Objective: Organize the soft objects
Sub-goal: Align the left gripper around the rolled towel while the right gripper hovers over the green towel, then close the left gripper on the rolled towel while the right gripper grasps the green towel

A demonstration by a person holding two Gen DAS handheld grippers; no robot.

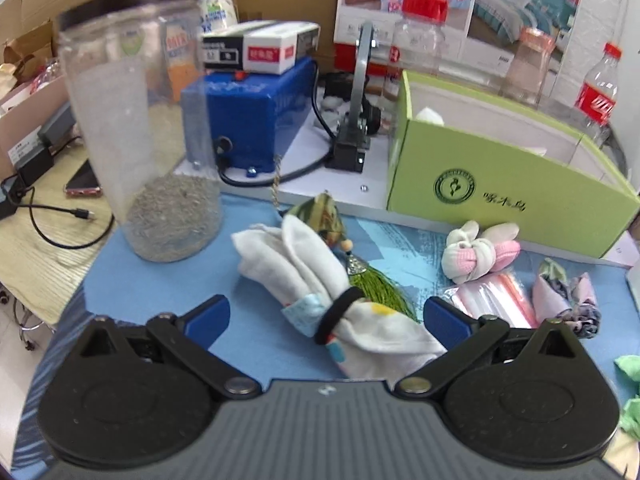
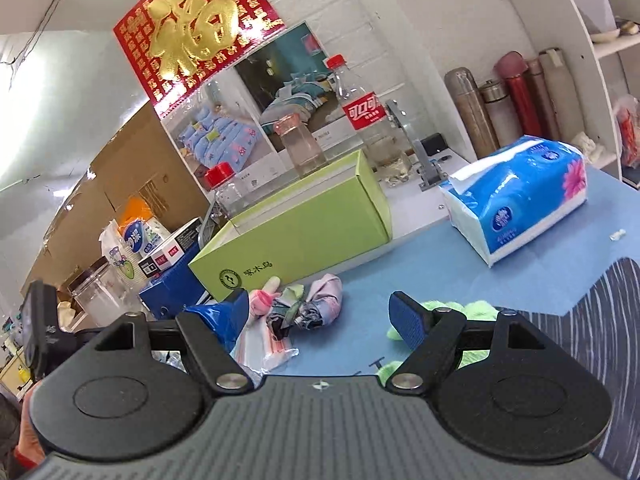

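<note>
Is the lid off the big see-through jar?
No, the big clear jar has its dark lid on top, seen in the left wrist view.

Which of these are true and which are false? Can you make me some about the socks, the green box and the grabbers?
1. The white sock bundle has a black hair tie around it. True.
2. The left gripper is squeezed shut on the sock bundle. False: its jaws stand wide open, with the bundle lying between them.
3. The green box is closed with a lid. False: its top is open.
4. A small pink and white sock ball lies on the blue mat in front of the green box. True.
5. The right gripper holds the blue tissue pack. False: its jaws are open and empty; the pack sits farther back on the mat.
</note>
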